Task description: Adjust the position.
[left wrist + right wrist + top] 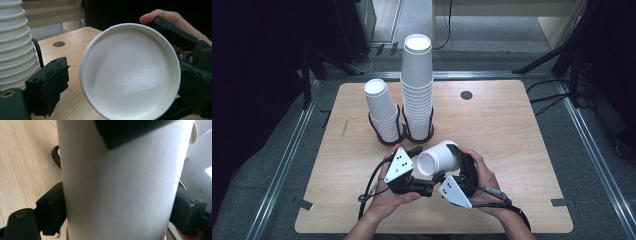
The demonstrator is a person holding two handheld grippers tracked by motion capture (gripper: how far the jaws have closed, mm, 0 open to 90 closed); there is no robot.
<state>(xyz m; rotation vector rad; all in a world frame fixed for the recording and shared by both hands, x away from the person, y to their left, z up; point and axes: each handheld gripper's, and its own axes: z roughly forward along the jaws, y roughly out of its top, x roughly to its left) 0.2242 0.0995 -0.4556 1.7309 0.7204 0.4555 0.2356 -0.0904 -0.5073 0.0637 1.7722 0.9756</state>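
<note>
The right gripper [451, 162] holds a white paper cup [439, 157] on its side above the light wooden surface [512, 130], its fingers [51, 213] clamped on the cup's wall. The cup's open mouth faces the left gripper [419, 162], whose fingers [50, 82] stand apart; one is hidden behind the rim, so contact cannot be told. Behind stand a short stack of white cups [382, 112] and a tall stack of white cups [417, 85].
</note>
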